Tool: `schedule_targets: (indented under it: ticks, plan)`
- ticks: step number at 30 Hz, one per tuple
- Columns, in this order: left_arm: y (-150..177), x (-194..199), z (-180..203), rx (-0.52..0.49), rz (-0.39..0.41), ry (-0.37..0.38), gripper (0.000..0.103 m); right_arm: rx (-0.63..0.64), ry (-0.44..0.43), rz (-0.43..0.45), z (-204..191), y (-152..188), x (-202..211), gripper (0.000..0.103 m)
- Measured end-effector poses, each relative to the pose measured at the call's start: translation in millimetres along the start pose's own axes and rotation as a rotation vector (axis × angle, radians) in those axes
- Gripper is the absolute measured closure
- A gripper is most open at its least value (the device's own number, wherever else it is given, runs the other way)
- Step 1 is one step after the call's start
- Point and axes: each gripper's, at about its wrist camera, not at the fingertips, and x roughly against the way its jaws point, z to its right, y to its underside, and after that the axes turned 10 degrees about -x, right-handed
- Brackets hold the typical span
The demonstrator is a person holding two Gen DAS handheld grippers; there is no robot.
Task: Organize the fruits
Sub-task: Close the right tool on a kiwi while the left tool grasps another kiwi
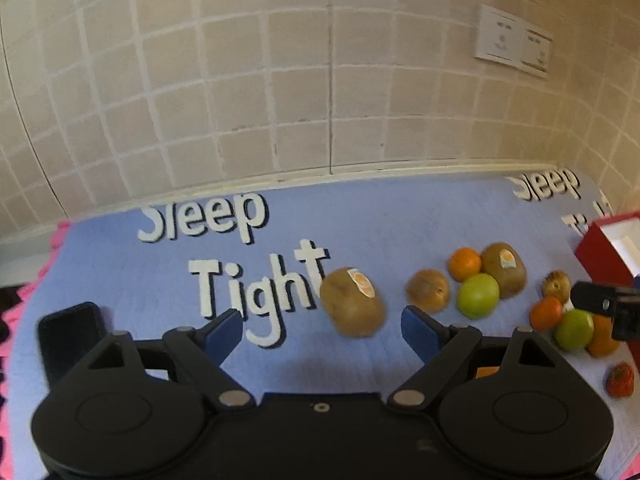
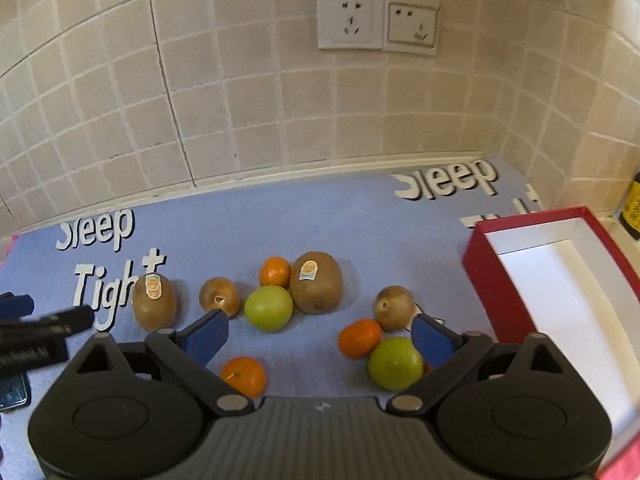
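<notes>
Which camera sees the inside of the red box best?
The right wrist view. There the red box sits open at the right, showing its white floor and inner walls, with no fruit visible inside. The left wrist view catches only a corner of the box at its right edge, partly behind the right gripper.

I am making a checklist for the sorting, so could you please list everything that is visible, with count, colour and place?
kiwis: two, brown with stickers, on cloth; other leftmost
small brown fruits: two, on cloth; other near box
green fruits: two, middle and front
oranges: three seen well; others
box: one, red, white inside, right, nothing visible inside
cloth: blue, white lettering
sockets: two, white, on the tiled wall
phone: dark, left
left gripper: open
right gripper: open
</notes>
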Motion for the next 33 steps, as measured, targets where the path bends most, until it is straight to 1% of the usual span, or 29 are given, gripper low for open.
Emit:
schedule_targets:
  ticks: [2, 4, 6, 9, 10, 11, 12, 13, 15, 17, 19, 22, 26, 30, 32, 33]
  plan:
    - [-3.0, -15.6, -10.2, 0.053, -0.009, 0.055, 0.001, 0.000, 0.002, -0.022, 0.0, -5.1, -14.4, 0.011]
    - [-5.3, -35.9, -16.8, 0.113, -0.026, 0.106, 0.001, -0.010, -0.022, -0.051, -0.6, -10.6, -31.5, 0.014]
    - [-7.2, -55.6, -17.4, 0.145, -0.047, 0.137, 0.002, -0.033, -0.053, -0.068, -0.9, -17.3, -48.3, 0.020]
    - [-10.4, -80.6, -9.7, 0.126, -0.069, 0.141, 0.007, -0.046, -0.029, -0.067, -0.6, -31.3, -73.2, 0.026]
    - [-11.8, -88.3, -6.5, 0.116, -0.078, 0.145, 0.012, -0.048, -0.023, -0.069, -0.2, -35.6, -80.8, 0.027]
    - [-12.3, -93.6, -3.7, 0.109, -0.085, 0.150, 0.012, -0.051, -0.024, -0.073, 0.6, -38.8, -88.1, 0.027]
    - [-12.9, -99.7, -1.7, 0.104, -0.095, 0.160, 0.012, -0.054, -0.026, -0.090, 1.2, -42.5, -98.1, 0.029]
    - [-13.3, -104.4, 0.1, 0.106, -0.106, 0.168, 0.016, -0.053, -0.024, -0.109, 1.5, -44.2, -106.0, 0.034]
    - [-13.0, -114.8, 2.2, 0.112, -0.124, 0.181, 0.019, -0.053, -0.027, -0.145, 3.5, -46.4, -120.7, 0.038]
    - [-11.9, -120.9, 2.8, 0.124, -0.137, 0.192, 0.025, -0.057, -0.023, -0.165, 5.1, -46.8, -130.9, 0.038]
    - [-10.8, -125.4, 1.0, 0.130, -0.149, 0.200, 0.027, -0.056, -0.015, -0.182, 6.8, -45.7, -139.2, 0.038]
    - [-9.5, -129.9, 2.8, 0.116, -0.153, 0.201, 0.029, -0.063, -0.025, -0.212, 9.3, -43.9, -150.9, 0.038]
    - [-8.0, -135.8, 2.7, 0.106, -0.163, 0.185, 0.037, -0.084, -0.041, -0.238, 12.6, -39.6, -160.7, 0.041]
    - [-8.1, -138.0, 2.7, 0.105, -0.162, 0.177, 0.036, -0.093, -0.053, -0.242, 13.4, -38.3, -166.0, 0.043]
    - [-8.0, -136.0, 3.1, 0.097, -0.160, 0.174, 0.037, -0.097, -0.058, -0.245, 14.0, -38.2, -168.8, 0.046]
    - [-8.6, -136.7, 4.2, 0.092, -0.158, 0.171, 0.037, -0.110, -0.065, -0.245, 15.1, -37.9, -168.9, 0.046]
